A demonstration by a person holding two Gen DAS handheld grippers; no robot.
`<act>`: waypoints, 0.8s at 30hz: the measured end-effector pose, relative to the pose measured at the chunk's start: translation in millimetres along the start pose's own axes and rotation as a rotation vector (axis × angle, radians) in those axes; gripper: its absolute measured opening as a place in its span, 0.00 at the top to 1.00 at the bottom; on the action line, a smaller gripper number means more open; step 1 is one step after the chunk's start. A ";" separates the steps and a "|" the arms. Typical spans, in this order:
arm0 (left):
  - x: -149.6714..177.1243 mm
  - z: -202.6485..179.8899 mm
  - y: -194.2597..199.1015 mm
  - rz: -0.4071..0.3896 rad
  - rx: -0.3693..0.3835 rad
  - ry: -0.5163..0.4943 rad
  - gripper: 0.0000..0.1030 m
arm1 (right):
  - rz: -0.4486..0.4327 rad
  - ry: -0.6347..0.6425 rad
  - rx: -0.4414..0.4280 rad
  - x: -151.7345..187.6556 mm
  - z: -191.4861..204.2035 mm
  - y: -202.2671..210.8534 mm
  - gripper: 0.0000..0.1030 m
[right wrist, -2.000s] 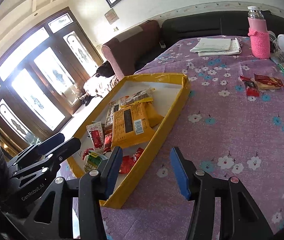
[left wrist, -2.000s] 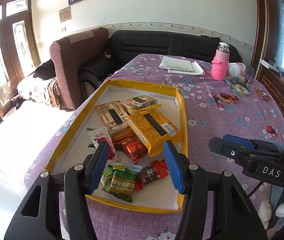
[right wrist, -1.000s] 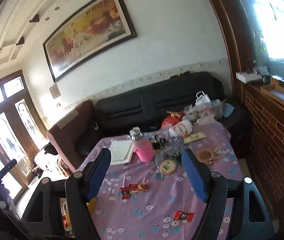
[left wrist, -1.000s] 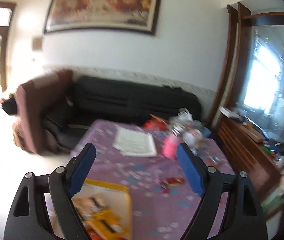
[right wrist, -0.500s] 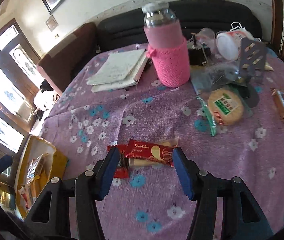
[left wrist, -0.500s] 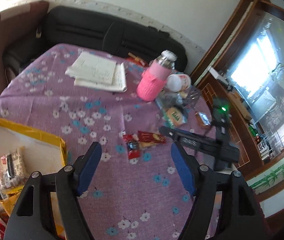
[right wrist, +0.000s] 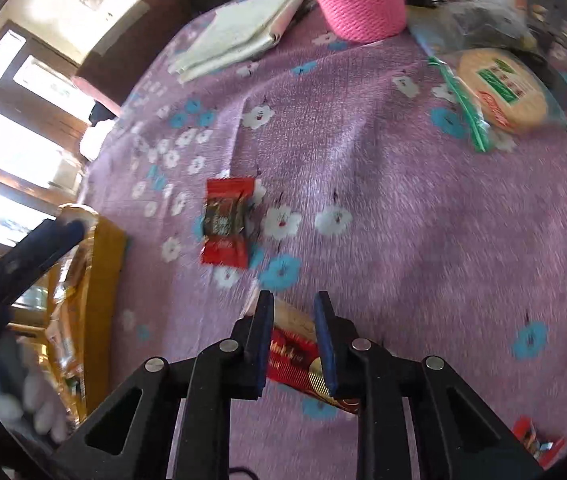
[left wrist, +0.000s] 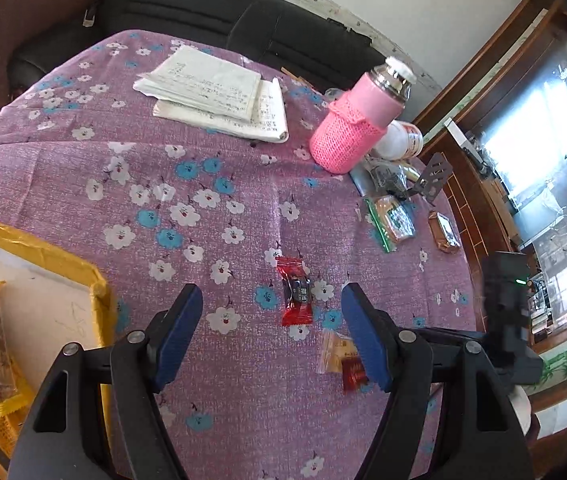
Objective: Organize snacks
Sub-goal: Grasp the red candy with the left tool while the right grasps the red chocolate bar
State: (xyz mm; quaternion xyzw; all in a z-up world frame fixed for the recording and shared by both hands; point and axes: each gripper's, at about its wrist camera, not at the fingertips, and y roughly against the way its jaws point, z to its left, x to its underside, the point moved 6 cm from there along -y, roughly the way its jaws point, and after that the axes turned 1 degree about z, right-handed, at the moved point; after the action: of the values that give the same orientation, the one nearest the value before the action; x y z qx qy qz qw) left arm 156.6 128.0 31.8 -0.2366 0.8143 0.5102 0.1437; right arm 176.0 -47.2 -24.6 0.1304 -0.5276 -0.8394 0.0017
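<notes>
A small red candy packet lies on the purple flowered tablecloth. My left gripper hovers open just above it, with the candy lying between the line of its fingers, untouched. My right gripper is shut on a red and gold wafer packet, which lies flat on the cloth. In the left wrist view that wafer packet is partly hidden behind my left gripper's right finger. The yellow-rimmed tray with several snack packs sits to the left.
A bottle in a pink knitted sleeve, a stack of papers, a bagged round cracker and a small brown packet lie farther back. Another red candy sits near the right. A black sofa stands behind the table.
Both grippers dropped from facing the wall down to the tablecloth. The right jaws closed from wide apart onto the wafer packet. The left jaws narrowed a little.
</notes>
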 end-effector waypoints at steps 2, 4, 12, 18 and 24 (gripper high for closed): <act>5.1 -6.4 -11.3 0.032 0.013 -0.003 0.31 | -0.084 -0.002 0.002 6.4 -3.7 16.7 0.58; 9.7 -13.7 -26.2 0.066 0.017 -0.018 0.31 | -0.168 0.014 -0.009 17.2 -3.4 29.0 0.45; 17.8 -37.5 -82.3 0.127 -0.022 -0.091 0.31 | -0.260 0.176 -0.036 52.3 24.4 17.5 0.37; 18.3 -50.9 -99.5 0.123 -0.095 -0.213 0.81 | -0.232 0.208 -0.047 60.3 29.1 11.5 0.43; 36.9 -51.2 -85.2 0.150 -0.094 -0.290 0.82 | -0.126 0.283 -0.034 94.1 35.8 5.0 0.56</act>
State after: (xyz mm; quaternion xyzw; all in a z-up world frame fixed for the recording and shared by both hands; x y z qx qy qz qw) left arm 171.1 41.9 -28.4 -0.1055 0.7756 0.5859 0.2098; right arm 76.5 -30.9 -25.9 0.2802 -0.4985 -0.8200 0.0256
